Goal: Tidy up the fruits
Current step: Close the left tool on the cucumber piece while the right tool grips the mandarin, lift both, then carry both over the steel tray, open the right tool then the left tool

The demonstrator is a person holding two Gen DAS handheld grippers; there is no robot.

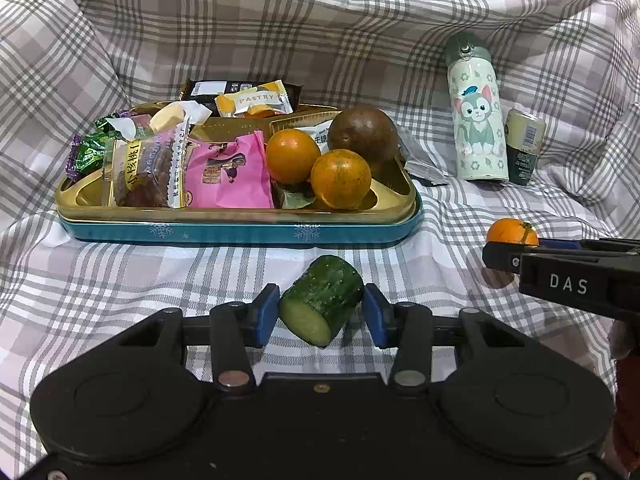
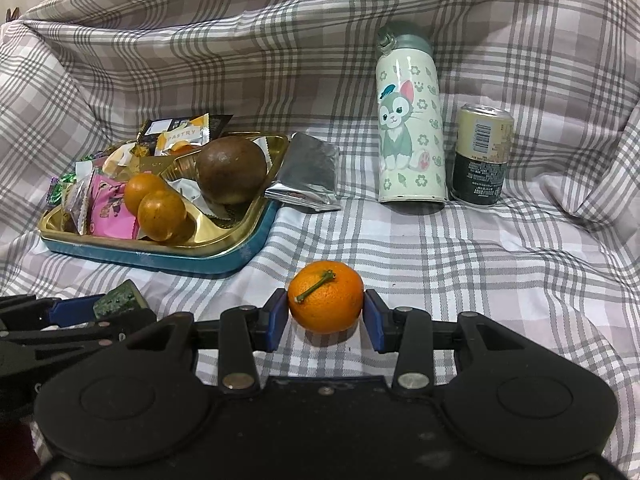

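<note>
A cut cucumber piece (image 1: 321, 299) lies on the checked cloth between the blue pads of my left gripper (image 1: 321, 314); the pads stand close on both sides with small gaps. A stemmed orange (image 2: 326, 302) lies on the cloth between the pads of my right gripper (image 2: 326, 316), pads at its sides, barely touching. The gold tray (image 1: 240, 212) on a teal tin holds two oranges (image 1: 340, 178), a brown round fruit (image 1: 366, 134) and several snack packets (image 1: 228, 172). The tray also shows in the right wrist view (image 2: 224, 240).
A cat-print bottle (image 2: 412, 132) and a can (image 2: 482, 154) stand at the back right. A silver foil packet (image 2: 310, 172) lies beside the tray. The right gripper (image 1: 560, 272) shows at the right of the left view. Checked cloth rises behind everything.
</note>
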